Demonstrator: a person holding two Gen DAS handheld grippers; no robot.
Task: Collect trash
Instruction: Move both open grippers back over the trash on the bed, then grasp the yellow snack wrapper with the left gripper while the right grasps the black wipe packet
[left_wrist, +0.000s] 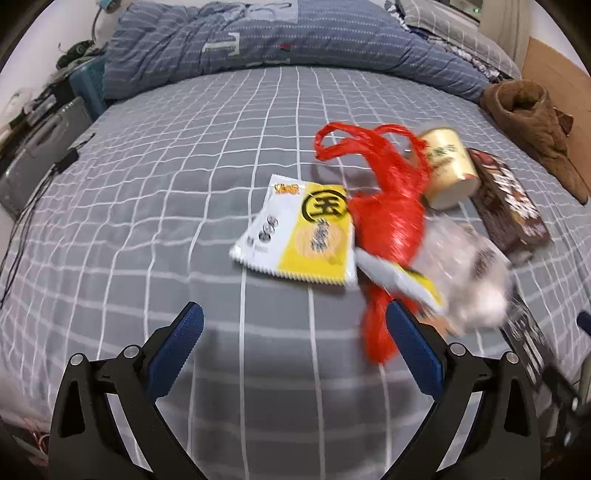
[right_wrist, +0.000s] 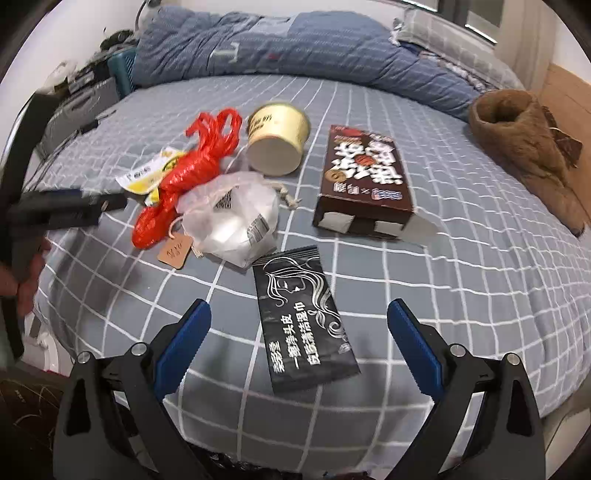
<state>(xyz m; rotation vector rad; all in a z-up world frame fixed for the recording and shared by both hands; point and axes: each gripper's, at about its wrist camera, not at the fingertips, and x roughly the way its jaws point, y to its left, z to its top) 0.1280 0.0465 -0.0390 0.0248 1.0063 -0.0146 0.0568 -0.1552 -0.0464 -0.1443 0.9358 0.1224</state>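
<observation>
Red net bag (left_wrist: 388, 218): loose, tangled among wrappers; both spread, empty claws, left (left_wrist: 293, 338) and right (right_wrist: 299, 334), risk snagging neighbours.

Black sachet (right_wrist: 305, 320), lower centre: white Chinese lettering "一趟净头皮", woman's-profile line drawing. Yellow-white snack packet (left_wrist: 299, 236), centre: circled "玉". Brown box (right_wrist: 364, 181): lettering blurred.

bed (right_wrist: 461, 229): fills both views, grey sheet with white grid
duvet (left_wrist: 258, 40): blue striped, bunched along far edge of bed
pillow (right_wrist: 443, 33): grey check, far right corner, against duvet
brown garment (right_wrist: 524, 147): crumpled on right edge of bed
wall (left_wrist: 48, 33): white, far left
teal crate (left_wrist: 88, 81): beside bed, left, below duvet end
cables (left_wrist: 22, 221): trailing down left bedside
wood panel (left_wrist: 554, 85): right, behind garment
window (right_wrist: 480, 18): top right, partly cropped
</observation>
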